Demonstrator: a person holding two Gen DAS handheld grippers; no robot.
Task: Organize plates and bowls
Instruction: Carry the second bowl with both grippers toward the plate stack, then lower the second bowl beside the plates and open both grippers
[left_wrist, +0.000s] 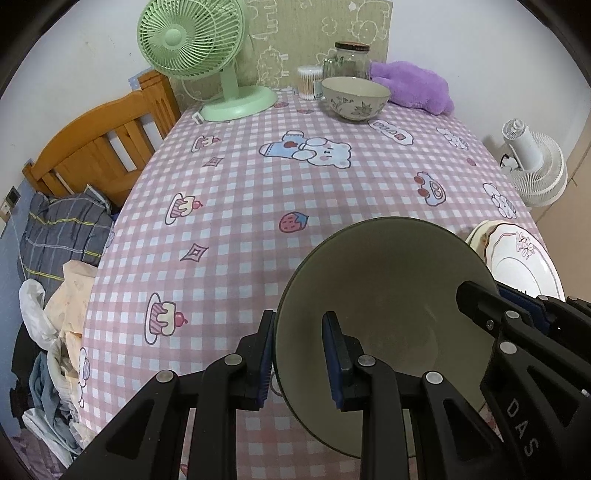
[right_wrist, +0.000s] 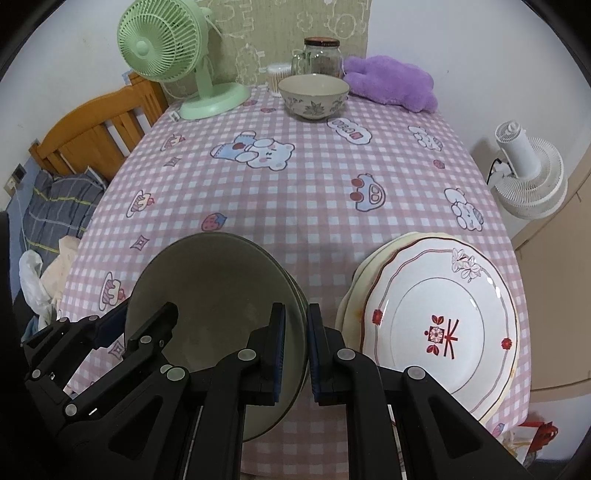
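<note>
Both grippers are straddling the rim of a green bowl (left_wrist: 384, 295) at the lower centre of a pink checked table (left_wrist: 258, 192). The left gripper (left_wrist: 299, 354) is setting 1 finger outside the wall and 1 inside, with a gap showing at the inner pad, so its jaws are spread around the rim, not pressed on it. The right gripper (right_wrist: 295, 350) is bracketing the opposite edge with its jaws narrowly parted — here a second rim is showing just under the first, which suggests 2 bowls nested together; whether the pads are truly biting is hard to tell.

At the lower right of the right wrist view, a white plate with red marks (right_wrist: 443, 325) is lying on a cream plate (right_wrist: 354, 280), the stack sitting just beside the bowl. A patterned bowl (right_wrist: 314, 96) is waiting at the upper centre, well apart, near a green fan (right_wrist: 162, 44), a glass jar (right_wrist: 321, 55) and a purple plush toy (right_wrist: 391, 81).

The bowl-gathering step appears to be in hand, the plates already stacked. The next move likely calls for a firm pinch and a level carry toward the far bowl — or fetching that bowl here.
</note>
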